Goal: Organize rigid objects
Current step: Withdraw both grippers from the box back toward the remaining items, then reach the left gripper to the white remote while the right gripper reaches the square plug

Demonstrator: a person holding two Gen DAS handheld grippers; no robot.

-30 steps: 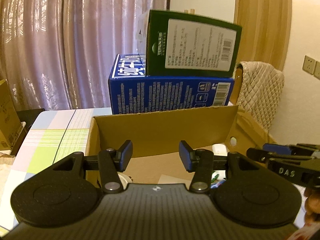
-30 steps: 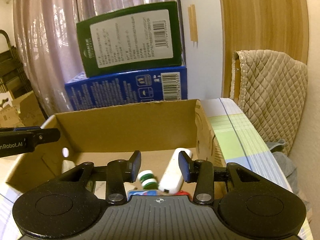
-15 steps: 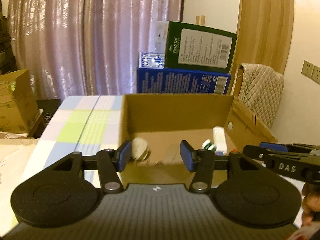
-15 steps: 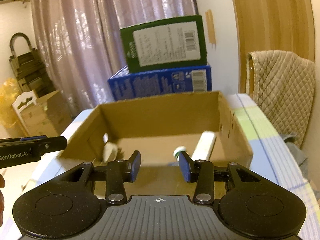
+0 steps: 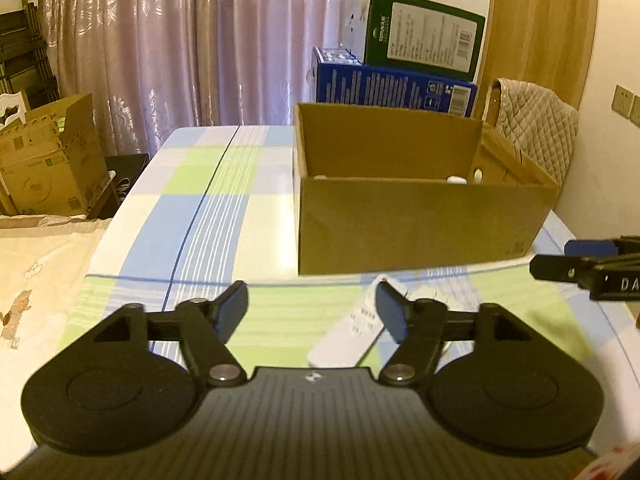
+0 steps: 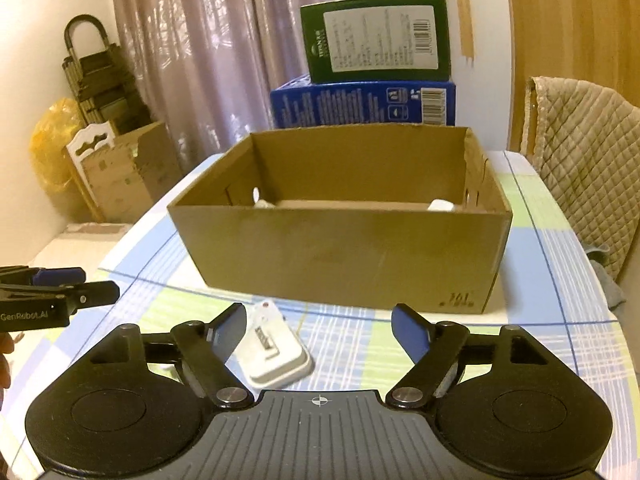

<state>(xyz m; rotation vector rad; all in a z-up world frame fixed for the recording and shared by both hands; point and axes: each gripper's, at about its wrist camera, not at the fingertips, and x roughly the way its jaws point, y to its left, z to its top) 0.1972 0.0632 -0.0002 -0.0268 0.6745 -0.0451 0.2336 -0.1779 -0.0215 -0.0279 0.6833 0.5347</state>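
Left wrist view first, sweeping across from the left: an open, worn cardboard carton sits on the floor off the table's edge, then the checked tablecloth runs bare up to the cardboard box that is taking the objects. Over its near wall only two white tips show, so at least two things are already inside; I can't count more, the wall hides the floor. In front of the box one white remote control lies flat on the cloth, still to be put away. Left gripper has just been opening its jaws; they stand spread with nothing pinched, the remote lying below and partly behind the right finger. Behind the box: one blue carton with one green carton stacked on it, and a quilted chair cover to the right.

Over to the right wrist view: the other gripper's tip pokes in at the left edge, then the same remote lies just beside the left finger. Right gripper has also just been opening; jaws wide, empty. Box beyond, again two white tips peeking over the wall.

Score so far, as I read it: several objects boxed, one remote visible outside, both claws free. That remote looks like the next pick, and possibly the last; nothing else loose shows on the cloth.
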